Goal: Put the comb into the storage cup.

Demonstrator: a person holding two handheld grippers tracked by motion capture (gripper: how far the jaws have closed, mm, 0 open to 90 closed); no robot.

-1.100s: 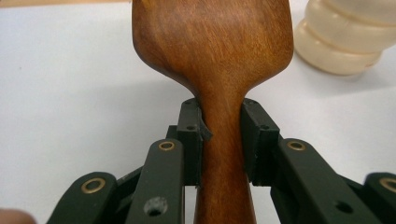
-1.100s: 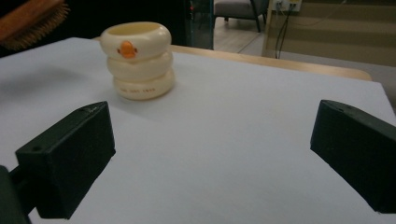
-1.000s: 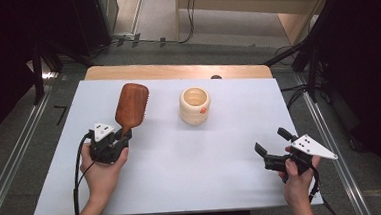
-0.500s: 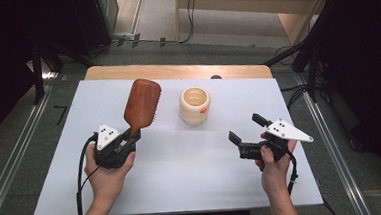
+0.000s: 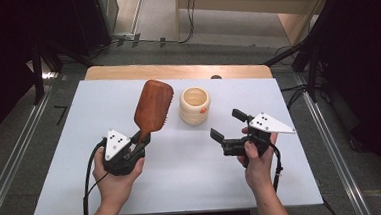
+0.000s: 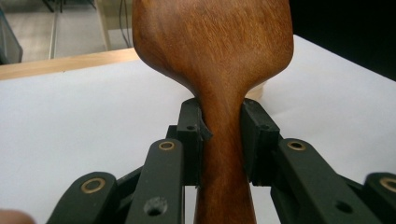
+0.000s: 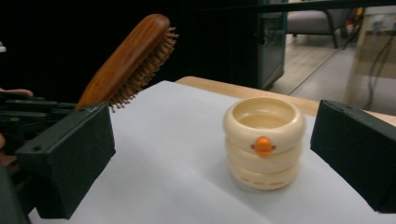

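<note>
High view: the left gripper (image 5: 139,143) is clamped on the handle of the reddish-brown wooden paddle hairbrush (image 5: 152,107), whose long axis runs far and slightly right. The cream ringed plastic cup (image 5: 195,105) stands just right of the brush head on the white table sheet (image 5: 183,188).

Left gripper view: both jaws pinch the brush neck.

Right gripper view: the right gripper (image 7: 210,154) is spread wide and empty; the cup lies ahead between its jaws, with clear room around it
</note>
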